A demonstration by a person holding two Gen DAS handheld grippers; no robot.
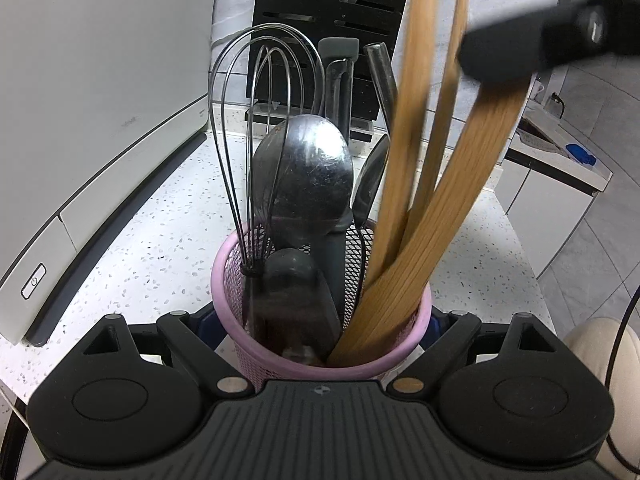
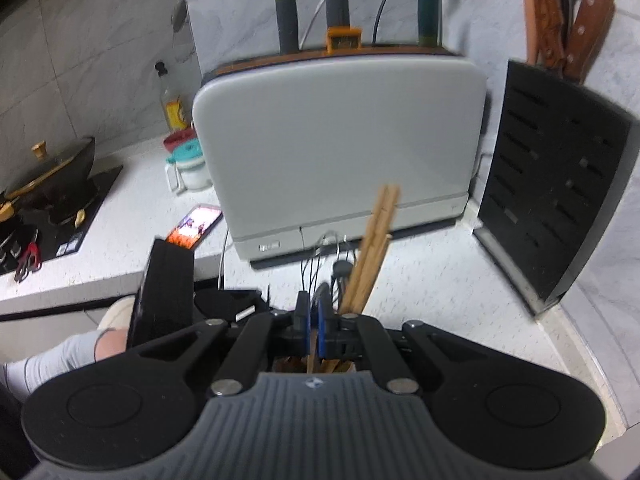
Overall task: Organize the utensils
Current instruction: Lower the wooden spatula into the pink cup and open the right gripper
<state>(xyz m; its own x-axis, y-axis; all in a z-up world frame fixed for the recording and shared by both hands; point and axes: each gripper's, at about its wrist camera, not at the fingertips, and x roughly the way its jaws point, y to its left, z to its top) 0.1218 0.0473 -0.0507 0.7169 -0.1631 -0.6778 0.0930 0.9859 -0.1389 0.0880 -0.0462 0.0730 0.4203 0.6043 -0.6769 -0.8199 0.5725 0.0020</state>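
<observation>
- Up close in the left wrist view: round pink plastic mesh holder (image 1: pixel 320 360) upright on the white speckled tabletop (image 1: pixel 160 240), set between the two fingers of the left tool (image 1: pixel 320 320).
- Left tool closed in on the holder, a blue pad showing tight against each side of the pink rim; fingertips mostly hidden behind the mesh.
- Inside the holder, at left: silver wire whisk (image 1: pixel 256 120), loops upward.
- Just right of the whisk: large dull steel ladle (image 1: pixel 308 172), bowl facing the camera, with darker handles behind it.
- At the right of the holder: long light wooden sticks (image 1: pixel 416 120) leaning up and out of the top edge, blurred.
- Beside them, a broad flat wooden utensil (image 1: pixel 460 184), lower end down inside the pink rim, upper end meeting the black right tool (image 1: pixel 520 48) at far right, also blurred.
- Right tool (image 2: pixel 314 328) fully closed, blue pads nearly together, clamped on a thin strip of that wood.
- Beyond the right tool: the wooden stick tips (image 2: pixel 380 220) slanting up to the right.
- Farther back on the tabletop: rounded white-grey appliance (image 2: pixel 340 152), and a black slotted knife block (image 2: pixel 560 184) to its right.
</observation>
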